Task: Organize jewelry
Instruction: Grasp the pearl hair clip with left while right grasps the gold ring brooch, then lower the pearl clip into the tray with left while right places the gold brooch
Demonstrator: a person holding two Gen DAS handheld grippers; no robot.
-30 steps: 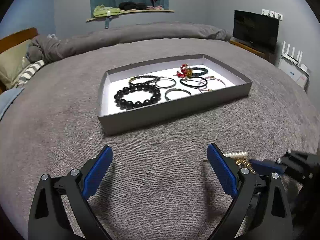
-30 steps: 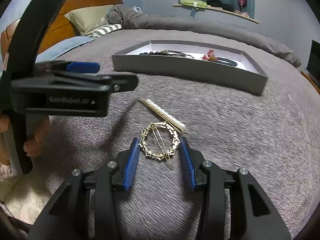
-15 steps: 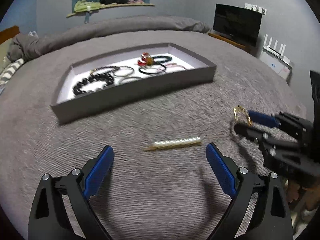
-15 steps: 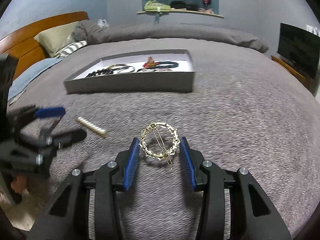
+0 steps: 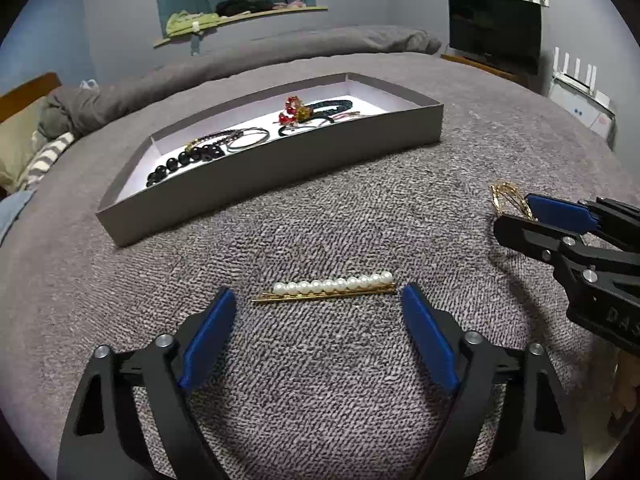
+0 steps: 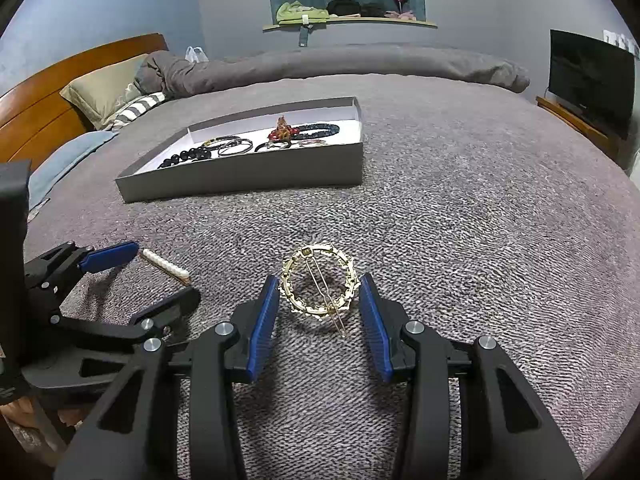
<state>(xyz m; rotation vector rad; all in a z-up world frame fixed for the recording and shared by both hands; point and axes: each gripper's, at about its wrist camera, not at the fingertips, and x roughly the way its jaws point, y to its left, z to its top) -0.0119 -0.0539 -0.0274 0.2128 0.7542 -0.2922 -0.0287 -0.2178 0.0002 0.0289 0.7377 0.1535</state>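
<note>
Lying crosswise just ahead of the left hand-held gripper (image 5: 318, 300), the gold hairpin topped with a row of white pearls (image 5: 330, 287) rests on the grey woven bedspread (image 5: 320, 360), its two ends roughly level with the blue fingertips, which stand wide apart with nothing between them. Farther ahead of that gripper sits the shallow grey cardboard tray with a white floor (image 5: 280, 168), holding a black beaded bracelet (image 5: 182, 162), thin dark bangles (image 5: 246, 140) and a red beaded ornament (image 5: 292, 110).

The right hand-held gripper (image 6: 318, 290) has its blue pads (image 6: 264, 320) closed against either side of a round gold openwork hair clip with a centre pin (image 6: 318, 285), held upright between them. To its left lies the pearl hairpin, between the other gripper's spread fingers.
</note>
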